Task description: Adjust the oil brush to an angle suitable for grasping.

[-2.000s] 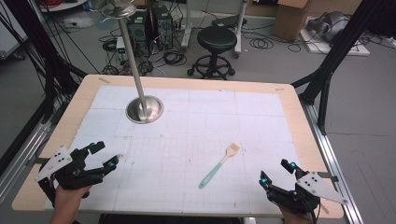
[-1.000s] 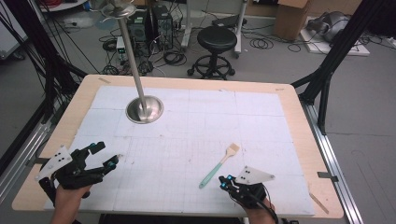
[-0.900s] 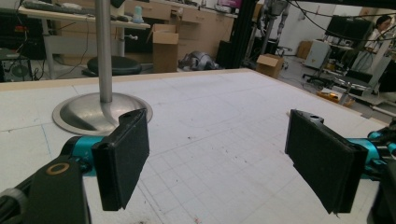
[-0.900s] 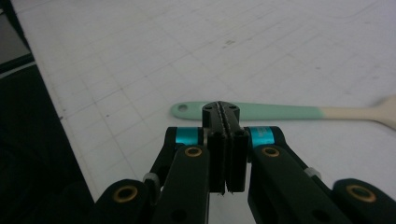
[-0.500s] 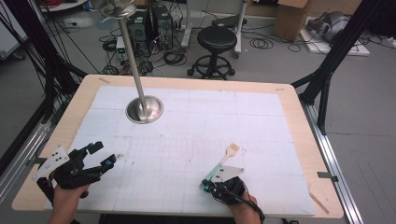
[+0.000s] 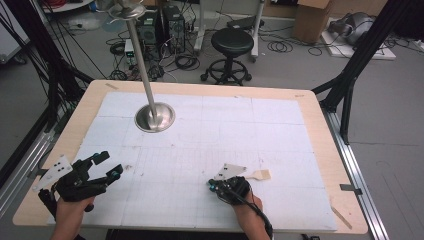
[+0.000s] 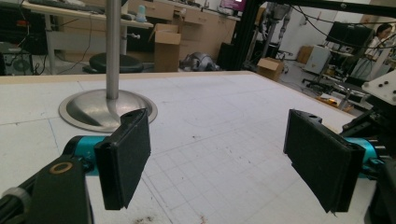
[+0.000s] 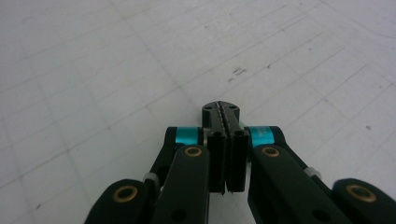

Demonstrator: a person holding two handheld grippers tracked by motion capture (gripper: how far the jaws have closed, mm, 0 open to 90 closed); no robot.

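Poking from behind the right tongs [image 6: 220, 185], a pale wooden spatula [image 6: 260, 174] blade.

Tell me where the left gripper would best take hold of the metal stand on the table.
Probably the pole, approached level from the side. It is slim, round and upright, so the open left gripper, which already faces it, could put one jaw on either side. The base is a wide, low, sloping disc lying flat on the table, likely too broad to clamp.
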